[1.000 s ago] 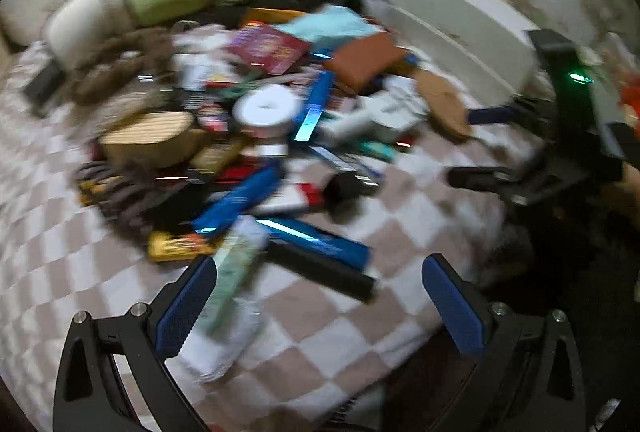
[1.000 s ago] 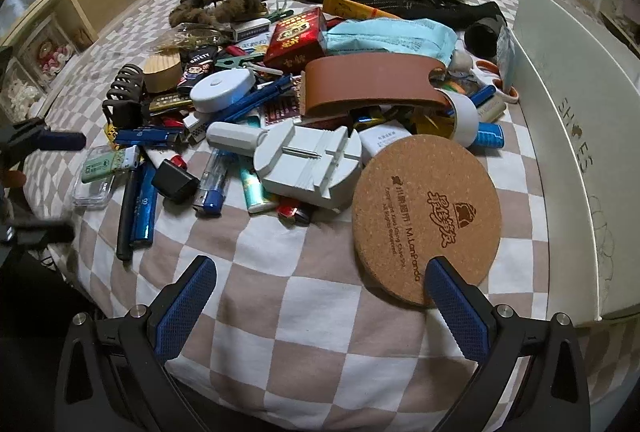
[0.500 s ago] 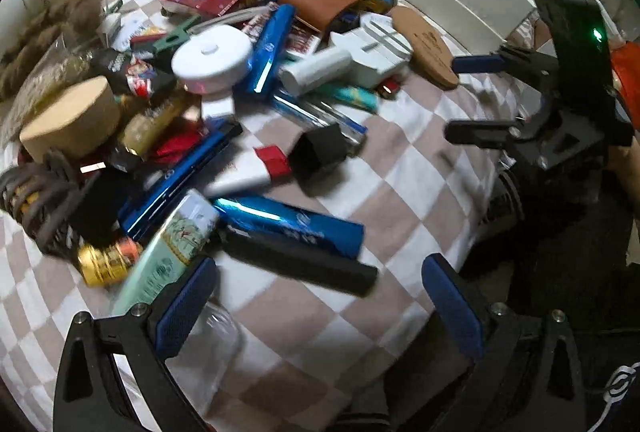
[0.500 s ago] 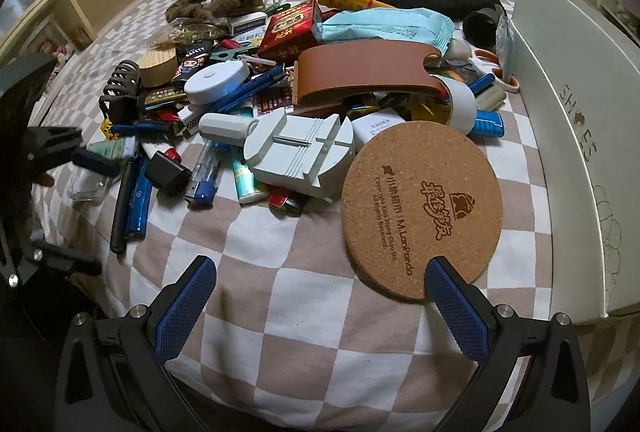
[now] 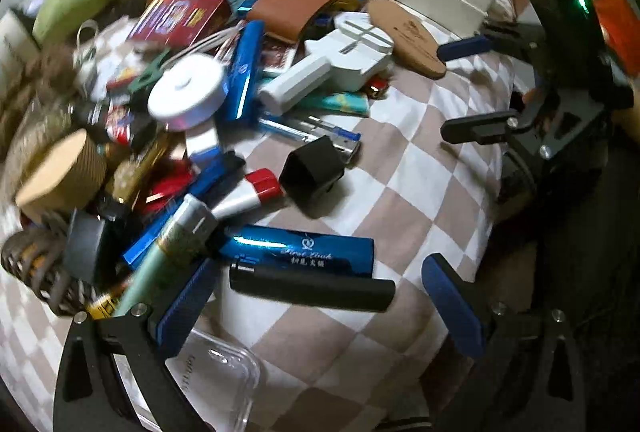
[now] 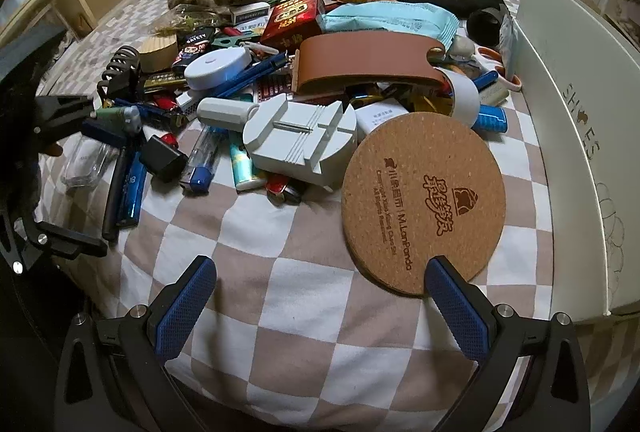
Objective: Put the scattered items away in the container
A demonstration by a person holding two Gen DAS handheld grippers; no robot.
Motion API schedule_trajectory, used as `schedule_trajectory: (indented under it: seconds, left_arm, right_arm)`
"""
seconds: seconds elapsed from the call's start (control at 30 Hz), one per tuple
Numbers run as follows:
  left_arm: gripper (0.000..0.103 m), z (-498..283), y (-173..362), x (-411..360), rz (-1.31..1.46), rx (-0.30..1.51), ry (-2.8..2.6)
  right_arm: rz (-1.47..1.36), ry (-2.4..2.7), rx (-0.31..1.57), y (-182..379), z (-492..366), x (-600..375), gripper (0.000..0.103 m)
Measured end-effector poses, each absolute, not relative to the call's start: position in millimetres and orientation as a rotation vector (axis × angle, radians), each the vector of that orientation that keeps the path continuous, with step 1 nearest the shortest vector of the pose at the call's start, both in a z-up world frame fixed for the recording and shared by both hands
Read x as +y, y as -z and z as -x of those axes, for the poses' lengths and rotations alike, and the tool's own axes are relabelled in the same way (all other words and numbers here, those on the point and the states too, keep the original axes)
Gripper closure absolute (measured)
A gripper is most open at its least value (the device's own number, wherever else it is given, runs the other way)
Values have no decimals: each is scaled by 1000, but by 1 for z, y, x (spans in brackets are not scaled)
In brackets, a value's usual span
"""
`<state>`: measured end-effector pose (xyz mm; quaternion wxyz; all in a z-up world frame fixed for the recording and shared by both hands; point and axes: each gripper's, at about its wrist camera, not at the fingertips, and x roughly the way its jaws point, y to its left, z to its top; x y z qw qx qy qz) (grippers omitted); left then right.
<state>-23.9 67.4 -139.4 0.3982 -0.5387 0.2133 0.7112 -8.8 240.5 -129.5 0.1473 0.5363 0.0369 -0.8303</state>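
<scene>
Hovering low over the near edge of the heap, the left gripper (image 5: 316, 304) has its blue-padded fingers spread wide with nothing between them; just ahead of it a black cylinder (image 5: 312, 288) lies flat on the checkered cloth (image 6: 304, 296), touching a shiny blue lighter (image 5: 304, 250) right behind it. A clear plastic case (image 5: 224, 380) sits beside the left finger, and a small black cube-shaped block (image 5: 312, 171) stands a little farther in.

The right gripper (image 6: 320, 308) is likewise parted and empty, hanging above bare cloth. Its right finger pad (image 6: 456, 312) is at the near rim of the round cork coaster (image 6: 424, 203) (whether it actually touches, I can't tell). Behind the coaster the scattered items pile up: a grey plastic tool (image 6: 300, 139), a brown leather strap (image 6: 368, 63), a white round disc (image 6: 216, 65), a red box (image 6: 296, 17).

The container, a white box (image 6: 576, 135) with lettering on its wall, stands along the right side of the heap, near the coaster.
</scene>
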Motion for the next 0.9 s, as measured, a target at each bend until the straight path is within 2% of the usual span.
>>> schedule_trajectory:
  seconds: [0.2, 0.3, 0.37, 0.47, 0.73, 0.9]
  left_arm:
    - [0, 17, 156, 74, 1358, 633, -1774]
    - [2, 18, 158, 77, 1361, 622, -1802]
    - [16, 22, 157, 76, 1372, 599, -1836]
    - [20, 26, 155, 73, 1382, 538, -1853]
    - [21, 23, 157, 82, 1369, 522, -1877]
    - [21, 25, 150, 80, 1376, 443, -1922]
  right_arm:
    - [-1541, 2372, 90, 131, 7, 244, 0]
    - [-1539, 2367, 86, 131, 6, 245, 0]
    - [-1542, 2369, 95, 132, 6, 244, 0]
    - [-1572, 2440, 103, 134, 6, 245, 0]
    - [-1625, 2469, 117, 139, 5, 248, 0]
    - [-1592, 2446, -44, 130, 1, 255, 0]
